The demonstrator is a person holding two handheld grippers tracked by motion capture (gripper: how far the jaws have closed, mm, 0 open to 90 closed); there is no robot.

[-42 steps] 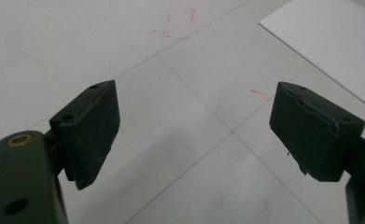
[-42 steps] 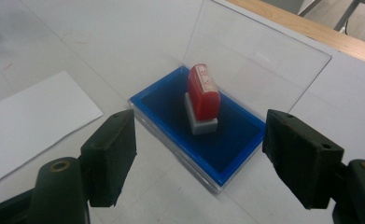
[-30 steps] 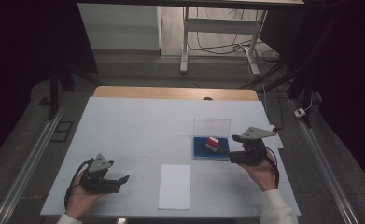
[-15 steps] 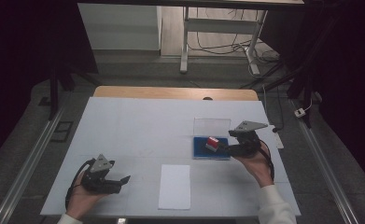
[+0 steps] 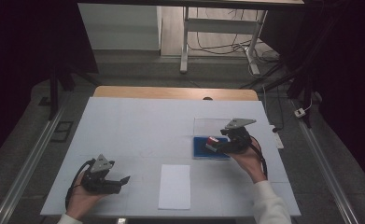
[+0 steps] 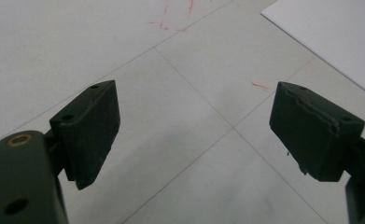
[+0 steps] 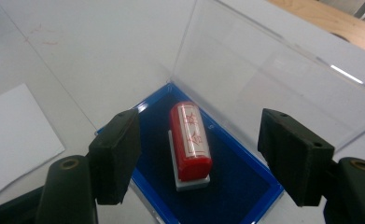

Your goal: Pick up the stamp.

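A red stamp (image 7: 190,140) with a grey base lies in a blue tray (image 7: 245,184) whose clear lid (image 7: 264,70) stands open behind it; the stamp (image 5: 213,141) and blue tray (image 5: 203,151) lie right of centre in the high view. My right gripper (image 7: 199,158) hovers just over the stamp, its jaws either side of it and apart from it; they have just been closing a little. In the high view the right gripper (image 5: 217,145) reaches in from the right. My left gripper (image 5: 124,180) rests open at the front left, its jaws wide over bare table (image 6: 189,130).
A white sheet of paper (image 5: 174,185) lies at the front middle of the white table (image 5: 138,126), between the two hands. The table's wooden far edge (image 5: 171,92) lies beyond. A metal frame and cables stand on the floor behind.
My right gripper has moved left and slightly down, over the blue tray and the stamp. The left hand has stayed put.
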